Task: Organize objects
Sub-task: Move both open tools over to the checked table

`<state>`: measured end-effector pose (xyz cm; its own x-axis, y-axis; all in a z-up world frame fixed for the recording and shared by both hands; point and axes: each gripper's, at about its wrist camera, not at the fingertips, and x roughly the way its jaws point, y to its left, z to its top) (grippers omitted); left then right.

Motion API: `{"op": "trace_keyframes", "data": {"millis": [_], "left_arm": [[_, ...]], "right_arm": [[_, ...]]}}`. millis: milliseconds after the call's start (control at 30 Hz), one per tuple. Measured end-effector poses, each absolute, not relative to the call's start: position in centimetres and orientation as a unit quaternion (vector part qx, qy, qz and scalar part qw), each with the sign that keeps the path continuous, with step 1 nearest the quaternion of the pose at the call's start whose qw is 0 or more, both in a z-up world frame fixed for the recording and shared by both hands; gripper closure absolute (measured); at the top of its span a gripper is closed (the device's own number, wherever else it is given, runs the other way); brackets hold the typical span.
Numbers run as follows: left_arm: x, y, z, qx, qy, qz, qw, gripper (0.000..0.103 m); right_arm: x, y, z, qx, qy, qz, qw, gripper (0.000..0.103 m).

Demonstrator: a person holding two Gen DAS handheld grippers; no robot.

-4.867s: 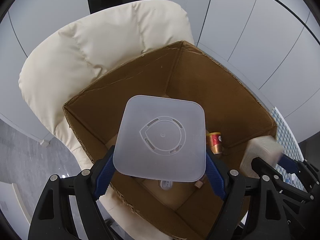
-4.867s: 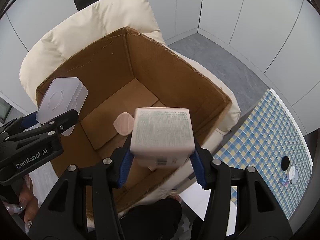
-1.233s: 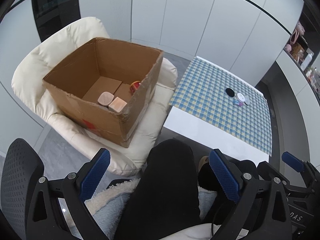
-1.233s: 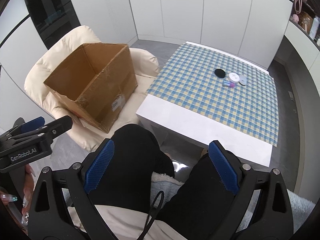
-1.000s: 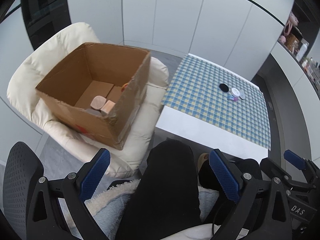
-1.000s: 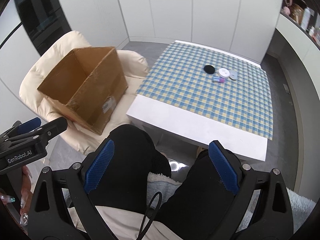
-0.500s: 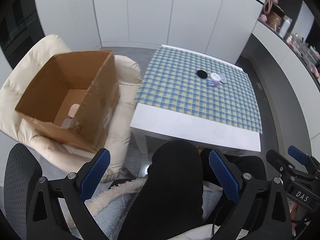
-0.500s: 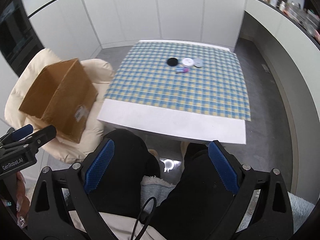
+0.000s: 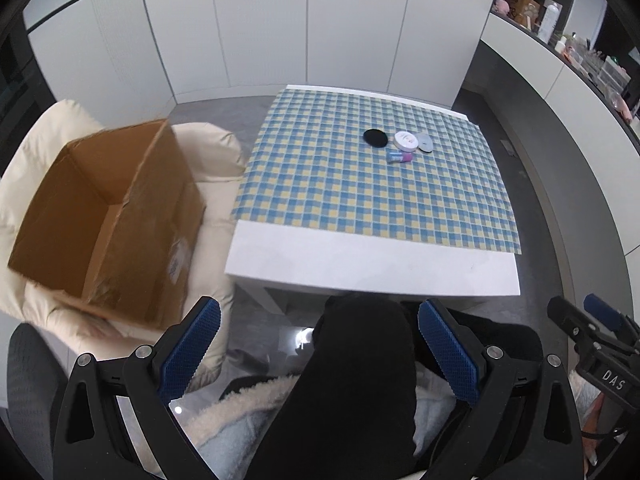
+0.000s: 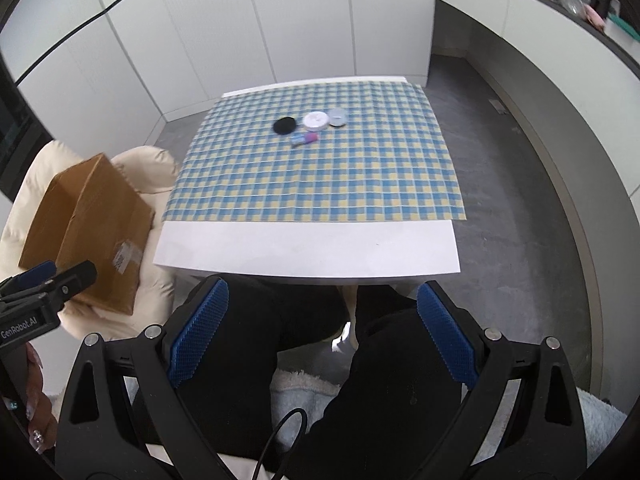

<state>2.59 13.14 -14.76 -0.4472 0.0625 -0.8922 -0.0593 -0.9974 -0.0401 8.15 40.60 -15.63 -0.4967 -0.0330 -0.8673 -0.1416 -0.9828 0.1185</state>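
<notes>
A black round pad (image 9: 375,137), a white jar (image 9: 405,140), a grey lid (image 9: 425,142) and a small pink-and-blue tube (image 9: 400,157) lay clustered on the checked table (image 9: 360,248), well ahead of both grippers. The left gripper (image 9: 319,350) and right gripper (image 10: 321,332) were spread wide, empty, above the person's lap. The cardboard box (image 9: 100,220) sat on a cream chair (image 9: 216,148) to their left.

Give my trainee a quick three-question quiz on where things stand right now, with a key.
1. True or false: the left claw is shut on an item.
2. How many small items lie on the checked tablecloth?
3. The cardboard box rests on: A) the floor B) a cream armchair C) the table.

Key:
1. False; both it and the right claw are open and empty.
2. Four: black round pad, white round tin, grey round lid, small blue-and-pink tube.
3. B
</notes>
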Motion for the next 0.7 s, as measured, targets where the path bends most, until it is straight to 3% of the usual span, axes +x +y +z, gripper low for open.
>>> {"op": "trace_keyframes", "data": {"millis": [267,567,700], "left_arm": [[-1.5,15.6,-16.2,-0.49,-0.005,0.87,0.05,0.003],[-6.5,18.1,-18.6,-0.449,0.042,0.888,0.09,0.003],[-10.0,17.6,-20.4,-0.466,0.009,0.88,0.095,0.003]], "right_arm": [[5.5,44.1,-18.5,-0.517,0.09,0.849,0.059,0.006],[-0.3,46.5,-21.6,-0.522,0.078,0.847,0.068,0.006],[-4.0,46.6,-23.3,-0.517,0.065,0.851,0.064,0.006]]}}
